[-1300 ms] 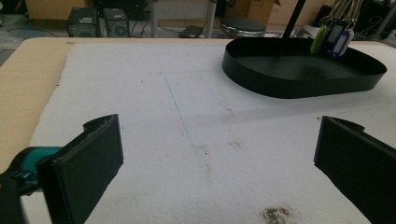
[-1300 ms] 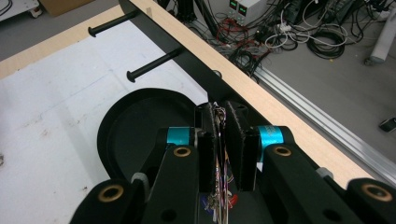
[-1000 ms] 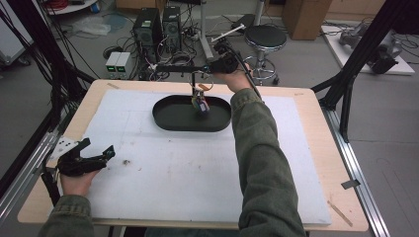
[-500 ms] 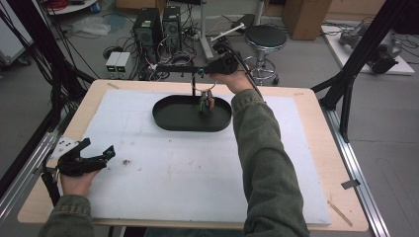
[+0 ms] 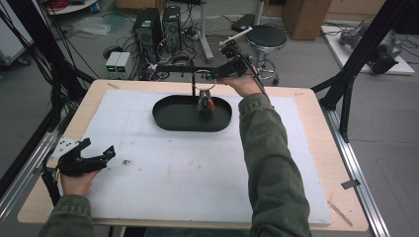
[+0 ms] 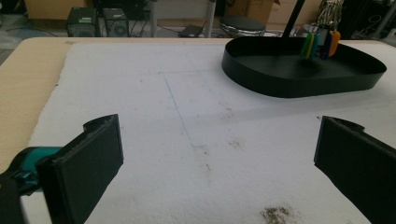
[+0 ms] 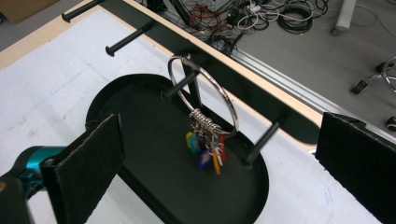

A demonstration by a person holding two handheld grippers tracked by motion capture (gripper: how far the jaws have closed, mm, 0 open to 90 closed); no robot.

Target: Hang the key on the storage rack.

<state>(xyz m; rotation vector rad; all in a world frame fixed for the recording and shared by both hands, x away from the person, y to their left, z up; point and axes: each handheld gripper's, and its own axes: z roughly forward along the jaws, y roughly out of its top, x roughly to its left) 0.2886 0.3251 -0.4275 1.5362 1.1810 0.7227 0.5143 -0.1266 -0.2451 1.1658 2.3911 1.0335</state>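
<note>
The key ring is being carried by a peg of the black rack above the black tray, near the tabletop's far edge, its keys dangling below. The right gripper, jaws just opened and empty, is being held beside it. The left gripper is being rested open by the near left corner.

A: From above, the keys under the ring are too small to count.

B: And the left gripper view?

A: The rack post runs off the top edge, and the tray wall hides the post's foot. In the right gripper view the keys blur together.
</note>
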